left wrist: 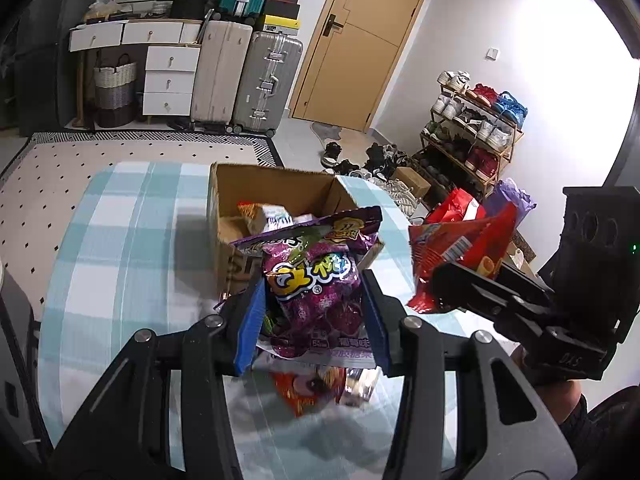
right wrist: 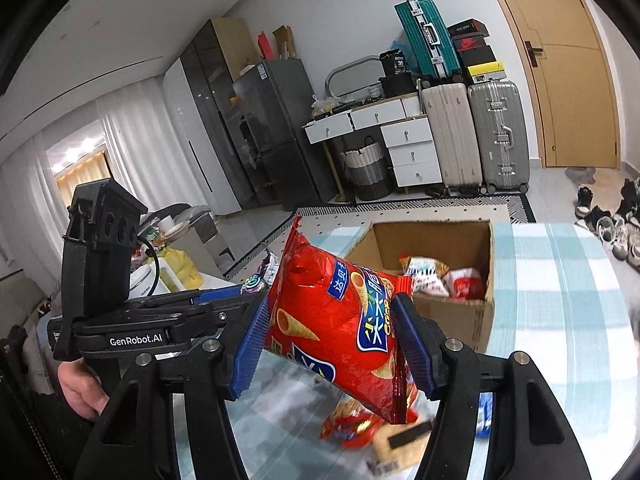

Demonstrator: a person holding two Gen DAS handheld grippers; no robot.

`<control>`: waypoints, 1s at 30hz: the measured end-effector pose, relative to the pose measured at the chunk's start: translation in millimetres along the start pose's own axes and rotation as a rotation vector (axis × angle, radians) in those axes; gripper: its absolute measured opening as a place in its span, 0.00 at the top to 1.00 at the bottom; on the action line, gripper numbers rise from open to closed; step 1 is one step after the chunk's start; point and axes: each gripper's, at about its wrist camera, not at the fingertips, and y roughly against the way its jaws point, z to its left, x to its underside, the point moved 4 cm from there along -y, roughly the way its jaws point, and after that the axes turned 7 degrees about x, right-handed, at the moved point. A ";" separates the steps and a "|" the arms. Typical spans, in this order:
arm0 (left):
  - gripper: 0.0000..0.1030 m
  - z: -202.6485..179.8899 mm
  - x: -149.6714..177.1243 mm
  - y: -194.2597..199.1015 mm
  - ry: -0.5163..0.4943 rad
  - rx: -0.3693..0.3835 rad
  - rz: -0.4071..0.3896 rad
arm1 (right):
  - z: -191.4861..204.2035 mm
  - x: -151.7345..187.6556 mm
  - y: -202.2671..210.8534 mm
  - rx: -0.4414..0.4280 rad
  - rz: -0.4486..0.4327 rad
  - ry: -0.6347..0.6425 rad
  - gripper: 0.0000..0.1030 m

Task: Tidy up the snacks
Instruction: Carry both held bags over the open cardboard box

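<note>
My left gripper is shut on a purple candy bag, held above the table with its blue pads pressing both sides. My right gripper is shut on a red bag of cone crisps, also lifted off the table. From the left wrist view the right gripper shows at the right with the red bag in it. An open cardboard box stands beyond both bags and holds a few snack packets. More loose snacks lie blurred on the table below the grippers.
The table carries a blue and white checked cloth. Beyond it lie a dotted rug, suitcases, a white drawer unit, a wooden door and a shoe rack. A person's hand holds the left gripper's handle.
</note>
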 end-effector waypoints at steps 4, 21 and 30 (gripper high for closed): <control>0.59 -0.2 -25.9 -14.3 -0.006 -0.009 -0.003 | -8.8 -20.1 -12.9 -0.005 -0.006 -0.022 0.39; 0.59 29.5 -105.9 -100.3 -0.010 -0.022 0.042 | -44.5 -75.7 -74.2 0.012 0.013 -0.053 0.39; 0.59 57.3 -113.4 -153.6 -0.006 -0.037 0.096 | -74.8 -81.2 -115.4 0.028 0.053 -0.078 0.39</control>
